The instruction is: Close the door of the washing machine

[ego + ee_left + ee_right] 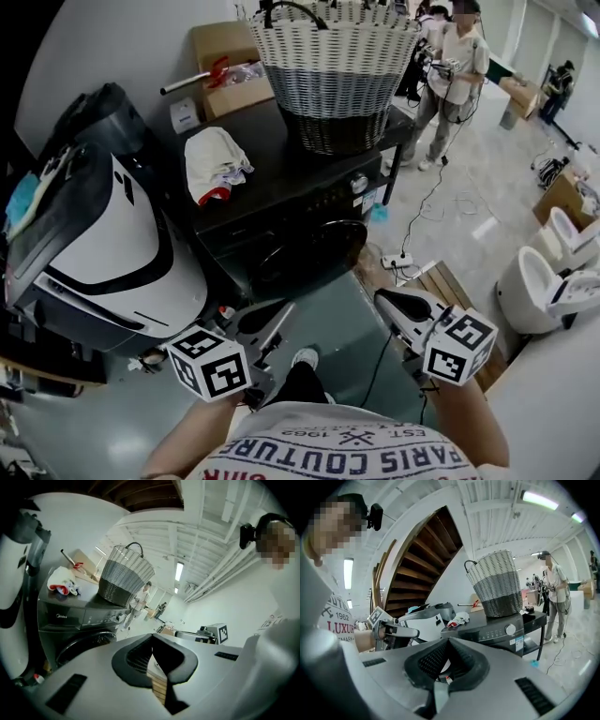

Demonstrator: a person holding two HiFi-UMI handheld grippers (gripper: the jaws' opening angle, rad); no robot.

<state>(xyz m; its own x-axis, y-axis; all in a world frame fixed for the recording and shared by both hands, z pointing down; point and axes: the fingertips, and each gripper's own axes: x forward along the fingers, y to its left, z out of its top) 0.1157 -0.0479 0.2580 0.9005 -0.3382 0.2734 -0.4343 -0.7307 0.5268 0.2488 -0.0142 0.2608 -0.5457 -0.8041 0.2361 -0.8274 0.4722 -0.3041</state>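
Note:
The black front-loading washing machine (291, 192) stands ahead of me under a table top. Its round dark door (309, 255) appears to lie flush against the front. In the left gripper view the door (84, 645) shows as a dark ring at lower left. My left gripper (281, 322) hangs low in front of the machine, jaws shut on nothing. My right gripper (382, 296) is held to the right of the door, a short way off, also shut and empty. Neither touches the machine. The pads meet at the tips in the left gripper (152, 637) and the right gripper (449, 641).
A large woven basket (333, 66) and a crumpled white cloth (216, 164) sit on the machine. A big white-and-black appliance (94, 244) crowds the left. A person (450, 75) stands beyond on the right. White toilets (553, 281) and a wooden pallet (450, 286) lie right.

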